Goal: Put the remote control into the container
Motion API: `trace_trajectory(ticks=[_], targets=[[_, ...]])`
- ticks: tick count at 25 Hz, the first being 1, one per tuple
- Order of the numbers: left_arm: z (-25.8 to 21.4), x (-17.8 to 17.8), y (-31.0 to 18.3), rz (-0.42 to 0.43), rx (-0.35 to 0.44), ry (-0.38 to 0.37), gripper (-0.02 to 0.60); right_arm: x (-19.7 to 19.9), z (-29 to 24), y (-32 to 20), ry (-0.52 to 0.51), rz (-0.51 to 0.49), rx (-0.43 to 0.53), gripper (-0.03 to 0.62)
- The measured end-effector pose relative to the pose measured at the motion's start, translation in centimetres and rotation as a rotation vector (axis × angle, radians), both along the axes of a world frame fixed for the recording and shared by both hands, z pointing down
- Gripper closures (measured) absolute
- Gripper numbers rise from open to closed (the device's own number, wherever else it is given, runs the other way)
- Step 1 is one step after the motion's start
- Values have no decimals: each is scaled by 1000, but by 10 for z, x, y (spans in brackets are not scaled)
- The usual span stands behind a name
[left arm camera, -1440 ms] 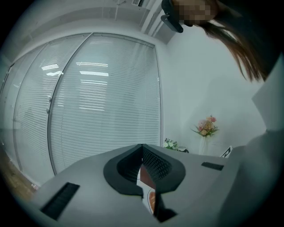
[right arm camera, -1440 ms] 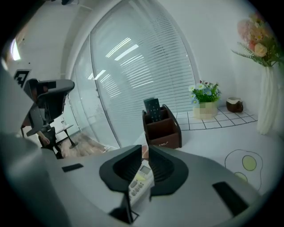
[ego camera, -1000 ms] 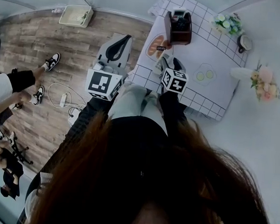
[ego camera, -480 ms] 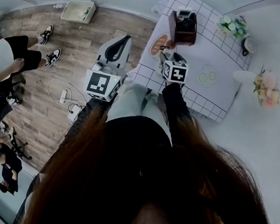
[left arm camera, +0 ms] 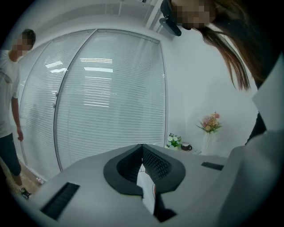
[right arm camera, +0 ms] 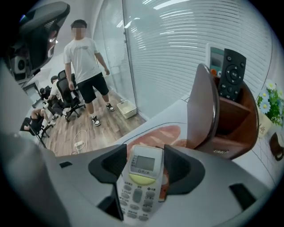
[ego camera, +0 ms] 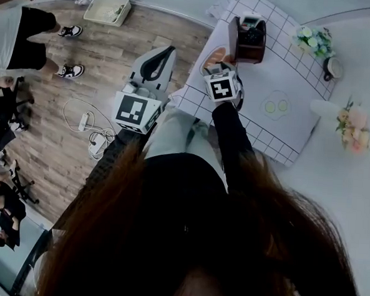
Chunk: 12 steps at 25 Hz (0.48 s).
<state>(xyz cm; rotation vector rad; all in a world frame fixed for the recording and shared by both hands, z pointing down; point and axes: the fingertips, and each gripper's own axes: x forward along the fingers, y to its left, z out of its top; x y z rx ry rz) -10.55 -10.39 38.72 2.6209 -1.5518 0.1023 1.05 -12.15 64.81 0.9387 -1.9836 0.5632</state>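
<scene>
White remote control lies on the bread-print mat beside the container, not in yet. Right gripper straddles it, jaws just been opening wide, pads clear: likely lining up the grab. Left gripper jaws together, empty, idle.

Left gripper fills the bottom of the frame, jaws together at the tips, nothing between them. Behind it stands a wide pane of white slatted blinds. Far to the gripper's left is a standing person in a light top, cut by the edge. Just beyond its right side are small white flowers beside a cup, then pink flowers in a pale vase. Above the gripper, upper right, long hair hangs in.
</scene>
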Motion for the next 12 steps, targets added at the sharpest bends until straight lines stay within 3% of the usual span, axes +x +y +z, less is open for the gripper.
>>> trace_trajectory(ticks=[12], targets=[[5, -4, -6, -17, -8, 5, 572, 2, 1, -1, -27, 9, 30, 347]])
